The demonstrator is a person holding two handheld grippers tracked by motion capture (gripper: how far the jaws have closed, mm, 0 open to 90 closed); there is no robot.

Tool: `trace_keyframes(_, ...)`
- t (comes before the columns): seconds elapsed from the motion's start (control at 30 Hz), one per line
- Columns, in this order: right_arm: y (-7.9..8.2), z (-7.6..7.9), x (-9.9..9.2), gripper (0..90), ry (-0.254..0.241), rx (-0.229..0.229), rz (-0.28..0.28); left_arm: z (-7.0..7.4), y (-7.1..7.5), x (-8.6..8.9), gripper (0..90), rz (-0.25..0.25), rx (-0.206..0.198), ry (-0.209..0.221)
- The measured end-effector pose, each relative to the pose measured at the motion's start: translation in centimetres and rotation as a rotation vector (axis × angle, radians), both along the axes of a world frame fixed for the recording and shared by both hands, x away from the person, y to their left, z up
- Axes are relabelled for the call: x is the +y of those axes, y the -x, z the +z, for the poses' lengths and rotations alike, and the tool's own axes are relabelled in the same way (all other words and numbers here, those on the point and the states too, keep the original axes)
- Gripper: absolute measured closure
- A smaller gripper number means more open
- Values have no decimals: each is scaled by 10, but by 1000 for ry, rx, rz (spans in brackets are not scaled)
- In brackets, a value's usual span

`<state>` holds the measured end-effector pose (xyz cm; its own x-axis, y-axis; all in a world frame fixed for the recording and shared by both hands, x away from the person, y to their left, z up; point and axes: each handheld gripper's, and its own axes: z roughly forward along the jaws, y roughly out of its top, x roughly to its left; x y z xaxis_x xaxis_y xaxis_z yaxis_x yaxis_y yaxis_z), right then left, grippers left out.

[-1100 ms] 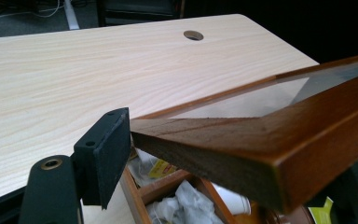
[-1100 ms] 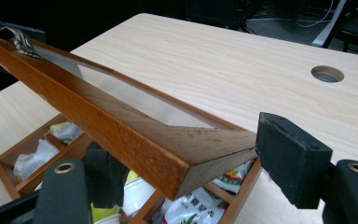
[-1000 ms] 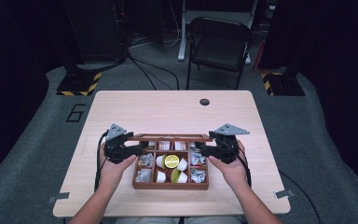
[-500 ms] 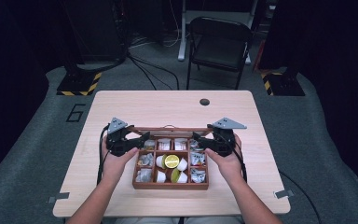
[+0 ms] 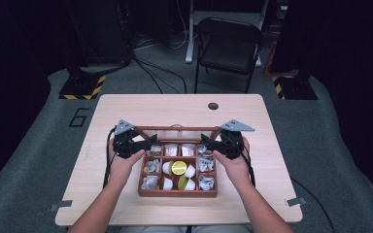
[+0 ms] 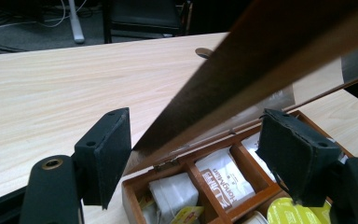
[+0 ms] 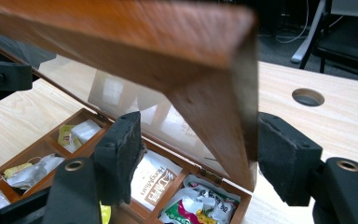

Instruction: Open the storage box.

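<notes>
— Nine compartments in that brown wooden tea box [image 5: 177, 192], sitting near the table's front edge, about midway between its side edges.
— And its glass-paned wooden lid [image 5: 177, 130]?
— Tilted up on its hinges along the box's far edge, partly raised.
— Contents?
— White sachets [image 6: 223, 179], small white cups [image 5: 190, 171], a yellow-green foil-topped capsule [image 5: 178, 168] in the middle compartment. Printing is too blurred to read fully.
— The claws?
— Left gripper [image 6: 193, 156] is spread, the lid's left edge between its pads. Right gripper [image 7: 196, 156] is spread too, straddling the lid's right corner; whether the pads touch wood, I can't tell.
— Beyond?
— Light wooden table [image 5: 126, 109] with a round cable hole [image 5: 213, 106] near its far edge; a black folding chair [image 5: 229, 46] behind.
</notes>
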<state>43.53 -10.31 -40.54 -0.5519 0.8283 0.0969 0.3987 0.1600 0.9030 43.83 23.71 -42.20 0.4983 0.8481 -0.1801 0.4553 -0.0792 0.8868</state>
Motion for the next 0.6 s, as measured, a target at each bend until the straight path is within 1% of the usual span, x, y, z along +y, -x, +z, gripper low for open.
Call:
trace_keyframes(0.1, -3, -4, 0, 335, 2, 20, -9, -2, -2, -1, 257, -10, -9, -8)
trace_keyframes(0.2, -7, -9, 0, 336, -7, 28, -14, -3, -4, 0, 260, -20, -19, -16)
trace_keyframes(0.27, -9, -13, -1, 341, -3, 32, -17, -3, -5, 0, 261, -25, -20, -15)
trace_keyframes(0.33, -12, -17, -2, 343, -9, 36, -20, -4, -6, -1, 260, -23, -25, -8)
trace_keyframes(0.4, -13, -20, -3, 347, -21, 44, -21, -5, -8, 0, 260, -27, -25, -14)
trace_keyframes(0.53, -17, -22, -4, 359, -38, 37, -22, -7, -12, 0, 266, -25, -27, -8)
trace_keyframes(0.6, -18, -22, -4, 374, -33, 29, -26, -8, -13, 0, 273, -18, -29, -8)
